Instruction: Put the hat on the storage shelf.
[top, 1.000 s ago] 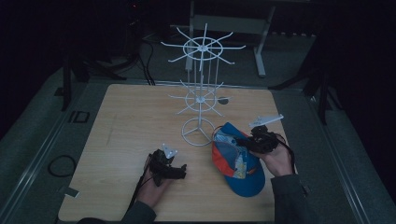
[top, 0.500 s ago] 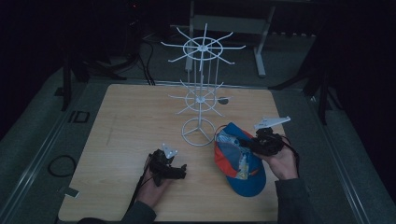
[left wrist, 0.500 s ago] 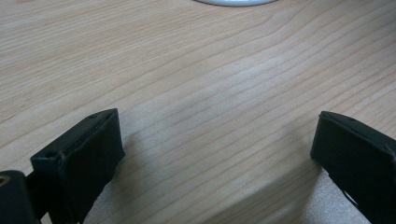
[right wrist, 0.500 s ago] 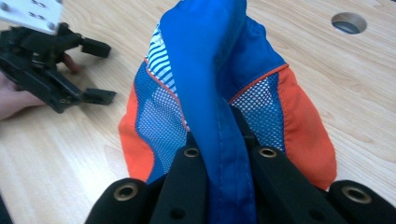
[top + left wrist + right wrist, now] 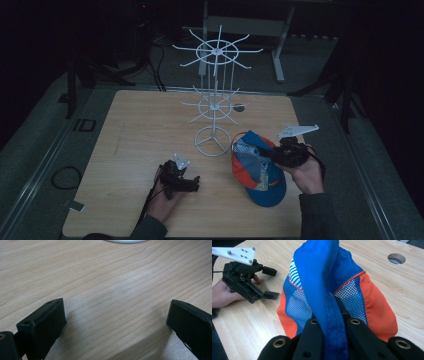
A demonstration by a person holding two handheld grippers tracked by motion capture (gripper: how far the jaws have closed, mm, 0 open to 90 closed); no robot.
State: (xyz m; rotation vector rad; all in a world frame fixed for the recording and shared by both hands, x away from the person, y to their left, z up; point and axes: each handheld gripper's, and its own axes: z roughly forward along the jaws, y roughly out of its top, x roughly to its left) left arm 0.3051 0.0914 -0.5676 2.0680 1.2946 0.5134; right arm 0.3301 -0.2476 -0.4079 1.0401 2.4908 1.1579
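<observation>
1. On the table [image 5: 135, 130], a wooden top with a round hole [image 5: 240, 106] near its far edge, a white wire rack [image 5: 214, 107] stands at the middle of the far half, its ring base resting on the wood.
2. Right gripper [image 5: 270, 153]: held in the right hand [image 5: 306, 174] near the right edge. The jaws are closed on a fold of the cap [image 5: 257, 170]. In the right gripper view the blue fabric [image 5: 329, 290] rises pinched between the two jaws.
3. Cap: blue and orange with white mesh panels. It lies toward the near right corner, just beside the rack base, with its far part lifted at the gripper.
4. Left gripper [image 5: 192, 182]: held in the left hand [image 5: 165, 200] at the middle of the near edge, low over the table. The jaws stand wide apart with nothing between them; the left gripper view shows bare wood [image 5: 110, 290] between them.
5. Left gripper and cap are apart; wood shows between them.
6. A grey plate [image 5: 298, 131] tops the right gripper; a smaller plate [image 5: 180, 162] tops the left.
</observation>
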